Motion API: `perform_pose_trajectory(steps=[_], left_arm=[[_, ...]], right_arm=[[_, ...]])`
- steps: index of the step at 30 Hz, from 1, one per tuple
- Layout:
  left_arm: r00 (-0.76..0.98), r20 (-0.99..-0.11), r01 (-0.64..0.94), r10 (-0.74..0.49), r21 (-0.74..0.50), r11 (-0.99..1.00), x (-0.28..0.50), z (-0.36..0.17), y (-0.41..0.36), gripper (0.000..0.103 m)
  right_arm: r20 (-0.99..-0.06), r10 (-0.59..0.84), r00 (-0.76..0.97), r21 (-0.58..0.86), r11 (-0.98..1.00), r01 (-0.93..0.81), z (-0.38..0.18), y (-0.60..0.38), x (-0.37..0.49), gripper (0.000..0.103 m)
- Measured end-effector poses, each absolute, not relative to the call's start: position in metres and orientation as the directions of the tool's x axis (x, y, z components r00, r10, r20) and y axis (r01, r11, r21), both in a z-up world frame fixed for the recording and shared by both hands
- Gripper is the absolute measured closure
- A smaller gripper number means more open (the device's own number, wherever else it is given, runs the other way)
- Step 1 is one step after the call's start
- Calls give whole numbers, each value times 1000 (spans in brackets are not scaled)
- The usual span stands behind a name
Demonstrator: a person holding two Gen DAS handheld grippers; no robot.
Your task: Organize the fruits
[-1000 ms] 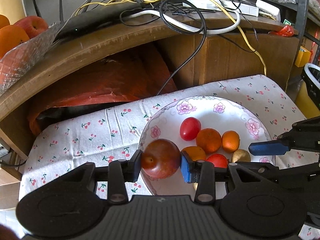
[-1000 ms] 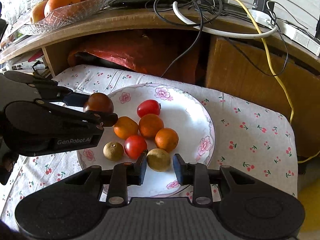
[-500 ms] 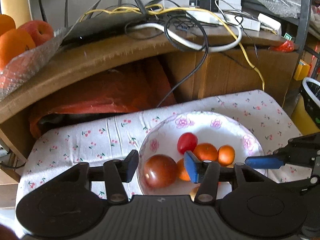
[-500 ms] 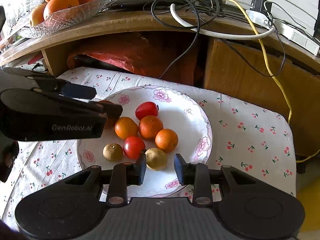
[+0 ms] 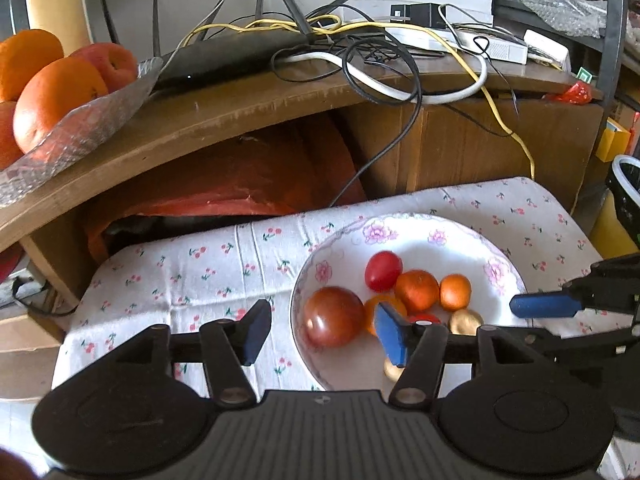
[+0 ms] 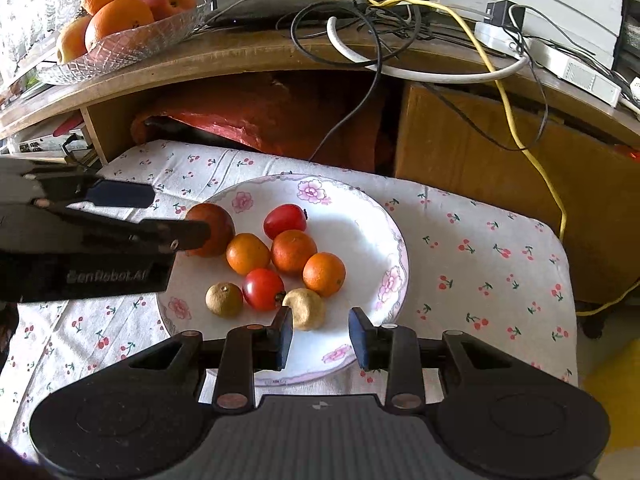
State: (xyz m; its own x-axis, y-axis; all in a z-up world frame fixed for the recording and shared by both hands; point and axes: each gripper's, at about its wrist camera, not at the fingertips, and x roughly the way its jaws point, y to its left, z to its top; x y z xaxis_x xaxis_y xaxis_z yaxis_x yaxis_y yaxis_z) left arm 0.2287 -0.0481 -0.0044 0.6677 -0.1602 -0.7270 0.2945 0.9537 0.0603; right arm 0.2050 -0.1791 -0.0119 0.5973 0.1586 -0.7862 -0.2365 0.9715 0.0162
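while the dark tomato [image 5: 333, 322] lay on the plate [image 5: 416, 236], left gripper [image 5: 320, 330] and right gripper [image 6: 320, 330] gaped empty above it.

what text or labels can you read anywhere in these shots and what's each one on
"GenRobot.AI": printed in pale letters on the side of the left gripper, seen from the right wrist view.
Small logo mark on each gripper's own body: no readable letters.
Green label at the desk's far right: too small to read.
Nothing else legible.
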Motion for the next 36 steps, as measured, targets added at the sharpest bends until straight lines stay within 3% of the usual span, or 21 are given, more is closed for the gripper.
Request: perform_pose_trajectory(steps=[16, 36], left_arm=[[682, -726, 235, -92, 98, 967, 167, 3, -40, 14], [695, -716, 134, -67, 38, 990, 119, 7, -24, 0]], right_arm=[[-773, 150, 616, 61, 985, -164, 9, -187, 160, 70], [-763, 152, 628, 89, 987, -130, 23, -184, 114, 70]])
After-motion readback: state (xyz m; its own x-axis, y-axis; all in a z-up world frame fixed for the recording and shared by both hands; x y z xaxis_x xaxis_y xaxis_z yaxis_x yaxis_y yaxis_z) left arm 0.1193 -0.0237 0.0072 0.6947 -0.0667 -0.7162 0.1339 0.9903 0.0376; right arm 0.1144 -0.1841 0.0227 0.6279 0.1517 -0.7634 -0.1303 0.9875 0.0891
